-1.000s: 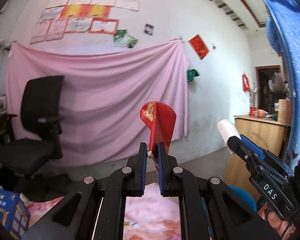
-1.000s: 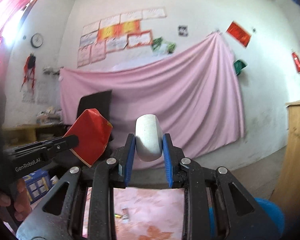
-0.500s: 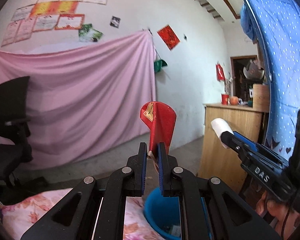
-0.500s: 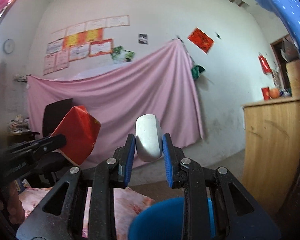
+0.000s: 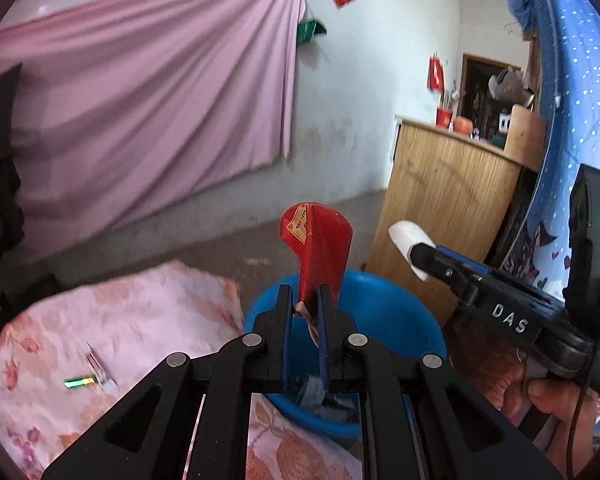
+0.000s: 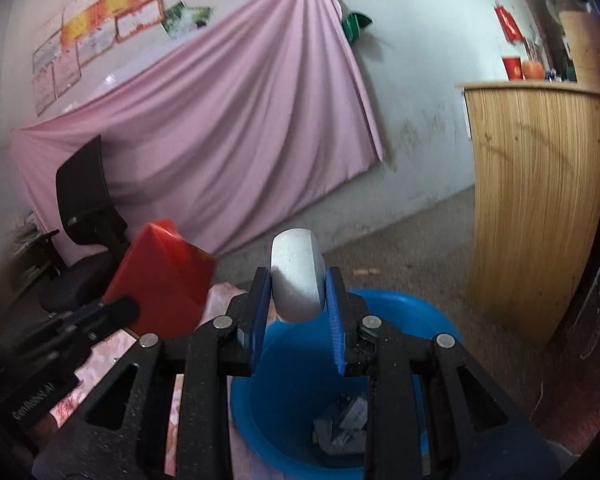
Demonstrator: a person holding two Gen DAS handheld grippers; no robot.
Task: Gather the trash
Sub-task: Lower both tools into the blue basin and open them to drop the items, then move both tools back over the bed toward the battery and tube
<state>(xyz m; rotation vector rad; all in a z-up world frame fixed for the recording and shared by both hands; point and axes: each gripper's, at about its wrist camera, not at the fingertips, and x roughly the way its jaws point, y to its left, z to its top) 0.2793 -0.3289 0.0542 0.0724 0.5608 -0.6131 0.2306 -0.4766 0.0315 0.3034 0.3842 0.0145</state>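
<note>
My left gripper (image 5: 303,300) is shut on a flattened red packet (image 5: 320,248), which stands up above the near rim of a blue bin (image 5: 396,312). The right gripper (image 6: 298,292) is shut on a white rounded piece of trash (image 6: 298,276) and hangs over the same blue bin (image 6: 404,312), where grey crumpled scraps (image 6: 342,420) lie at the bottom. Each gripper shows in the other's view: the red packet (image 6: 160,276) at left, the white piece (image 5: 410,240) at right. A small green wrapper (image 5: 78,381) lies on the floral cloth.
A pink floral cloth (image 5: 120,320) covers the surface left of the bin. A wooden counter (image 5: 444,200) stands right behind the bin. A black office chair (image 6: 84,216) sits at the far left before a pink wall drape (image 5: 140,92). A hand (image 5: 552,396) holds the right gripper's handle.
Both grippers have swung right and tipped down, from facing the wall and chair to hanging over the blue bin. Each keeps its hold on its piece.
</note>
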